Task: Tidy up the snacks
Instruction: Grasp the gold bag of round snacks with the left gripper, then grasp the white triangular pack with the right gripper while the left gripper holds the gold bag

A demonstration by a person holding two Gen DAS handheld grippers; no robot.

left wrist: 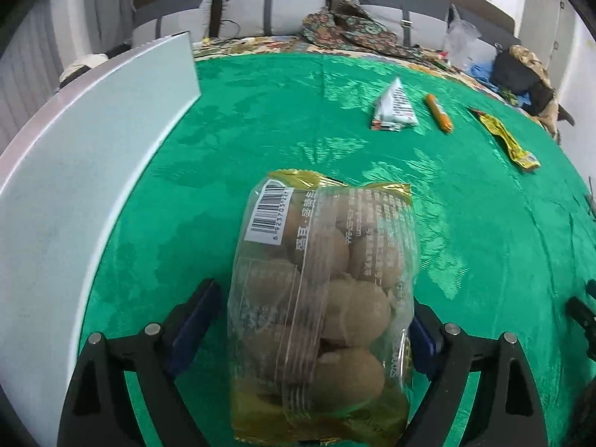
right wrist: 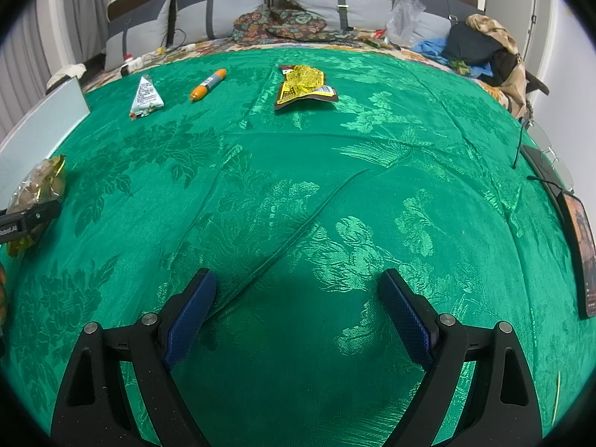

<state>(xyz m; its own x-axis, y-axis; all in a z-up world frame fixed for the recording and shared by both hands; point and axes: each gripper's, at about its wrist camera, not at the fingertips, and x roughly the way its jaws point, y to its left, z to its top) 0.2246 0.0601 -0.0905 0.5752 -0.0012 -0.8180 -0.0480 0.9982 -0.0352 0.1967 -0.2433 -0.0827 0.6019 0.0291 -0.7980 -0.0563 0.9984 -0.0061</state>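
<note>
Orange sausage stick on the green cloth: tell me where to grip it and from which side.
Grip the sausage stick at its middle, from above, with the right gripper turned so its fingers close across the narrow width. It lies flat and slanted, apart from the triangular packet beside it, so both long sides look free.

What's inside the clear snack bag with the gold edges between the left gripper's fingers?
Round brown pastries fill the clear snack bag, stacked in a pile. The barcode label and printed seam cover some, so their count and the bottom layer can't be seen.
</note>
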